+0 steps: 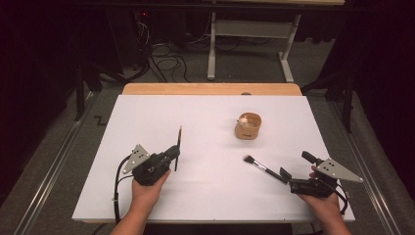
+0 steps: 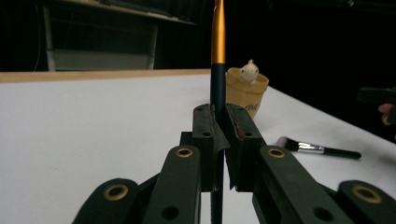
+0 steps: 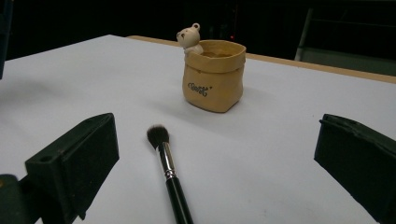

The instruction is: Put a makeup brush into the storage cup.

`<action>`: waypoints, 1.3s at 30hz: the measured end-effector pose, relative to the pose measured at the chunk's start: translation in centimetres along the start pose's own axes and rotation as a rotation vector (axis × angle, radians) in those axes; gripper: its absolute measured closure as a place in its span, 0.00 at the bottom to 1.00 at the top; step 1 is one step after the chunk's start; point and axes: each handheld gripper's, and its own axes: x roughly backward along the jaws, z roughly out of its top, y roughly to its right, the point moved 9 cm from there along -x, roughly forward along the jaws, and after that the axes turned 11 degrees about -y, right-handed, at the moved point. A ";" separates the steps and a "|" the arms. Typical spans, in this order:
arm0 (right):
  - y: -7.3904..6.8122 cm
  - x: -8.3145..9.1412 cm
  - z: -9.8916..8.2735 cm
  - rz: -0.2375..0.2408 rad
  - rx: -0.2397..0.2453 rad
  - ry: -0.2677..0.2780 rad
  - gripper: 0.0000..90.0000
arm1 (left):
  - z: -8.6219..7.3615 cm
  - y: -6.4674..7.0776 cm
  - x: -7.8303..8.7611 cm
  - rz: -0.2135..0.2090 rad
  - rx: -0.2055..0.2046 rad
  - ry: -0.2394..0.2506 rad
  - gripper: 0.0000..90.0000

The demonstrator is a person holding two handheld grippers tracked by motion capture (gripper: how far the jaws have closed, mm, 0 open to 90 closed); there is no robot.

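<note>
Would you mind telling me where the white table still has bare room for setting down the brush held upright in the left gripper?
The far-left stretch of the table, beyond the left gripper and left of the bear cup, is bare. So is the middle, between that gripper and the makeup brush. It is tighter at the right, around that lying brush and the right gripper.

Left tool (image 1: pixel 175 155) around upright brush (image 1: pixel 179 143); right tool (image 1: pixel 285 175) astride black brush (image 1: pixel 260 166) near pot (image 1: pixel 247 126)

High view above the table, gripper views low and close — all share the pot (image 1: pixel 247 126).
</note>
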 end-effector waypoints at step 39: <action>-7.2 -3.9 8.4 0.165 0.062 0.063 0.04 | 1.7 5.0 -3.0 -0.114 -0.116 0.003 0.92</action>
